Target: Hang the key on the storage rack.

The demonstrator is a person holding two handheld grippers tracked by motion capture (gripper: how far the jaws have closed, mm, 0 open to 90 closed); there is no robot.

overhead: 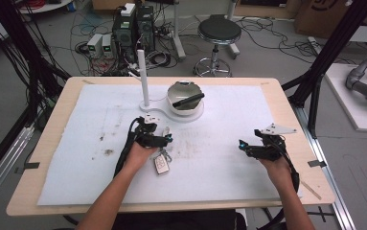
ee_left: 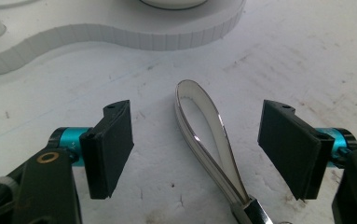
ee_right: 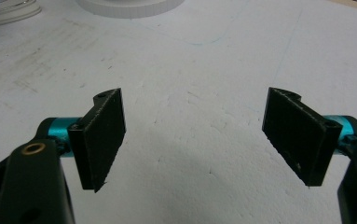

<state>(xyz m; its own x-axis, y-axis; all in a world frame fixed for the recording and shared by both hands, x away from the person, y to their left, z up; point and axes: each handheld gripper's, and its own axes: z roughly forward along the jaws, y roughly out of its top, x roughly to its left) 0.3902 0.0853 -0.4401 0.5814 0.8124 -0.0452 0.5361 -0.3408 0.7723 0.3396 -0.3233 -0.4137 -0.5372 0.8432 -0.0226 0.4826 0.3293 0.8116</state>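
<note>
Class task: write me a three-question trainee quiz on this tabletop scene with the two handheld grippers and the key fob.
1. True or false: the left gripper is shut on the white strap loop.
2. What lies across the white bowl? A) a black utensil B) a key fob C) a cable
3. Fill in: the key fob lies nearest the ___ gripper.

Key:
1. False; the jaws stand open, one either side of the loop, not pressing it.
2. A, the black utensil.
3. Left; the right gripper is open over the bare white mat.
</note>
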